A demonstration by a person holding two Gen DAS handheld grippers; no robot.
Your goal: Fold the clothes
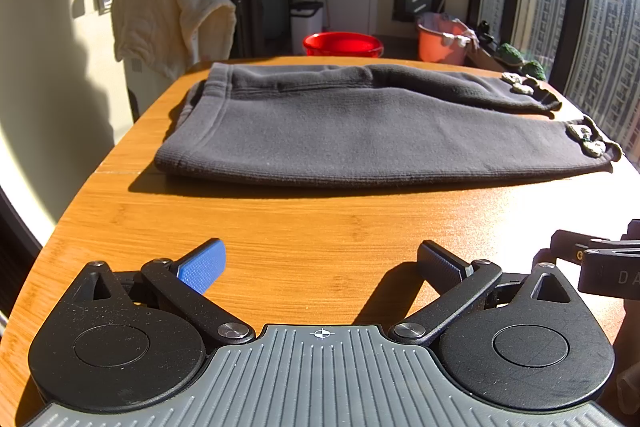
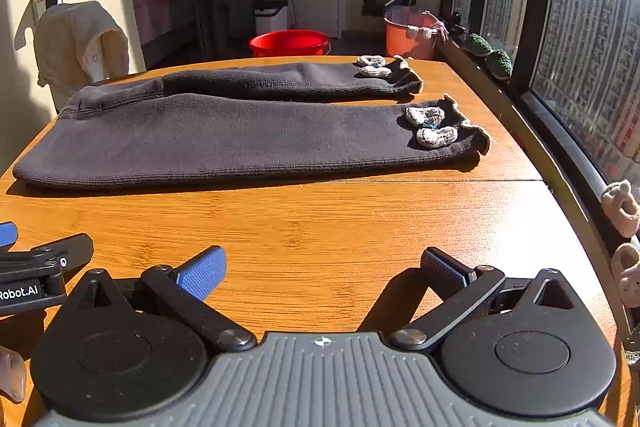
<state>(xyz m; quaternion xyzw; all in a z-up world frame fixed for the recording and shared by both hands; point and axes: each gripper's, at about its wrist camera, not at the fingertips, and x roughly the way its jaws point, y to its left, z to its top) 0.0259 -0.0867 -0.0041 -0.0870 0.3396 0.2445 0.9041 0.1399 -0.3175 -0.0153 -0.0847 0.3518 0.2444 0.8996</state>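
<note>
Left wrist: trousers [image 1: 360, 131] beyond spread tongs [image 1: 320, 263].

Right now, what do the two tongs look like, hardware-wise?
Both match. The left tongs have black linkage arms on round black pivot housings, a ribbed grey body with a small crosshair mark, and textured blue pads. The right tongs are the same; white "Robot.AI" lettering shows on the left unit in the right view.

Left gripper [image 1: 320, 259] with jaws spread wide over a bare wooden table [image 1: 280, 227], dark grey trousers [image 1: 340, 131] lying flat well ahead of the jaws, waistband left, legs right, red basin [image 1: 342, 44] beyond, second gripper's edge [image 1: 600, 259] just right.
</note>
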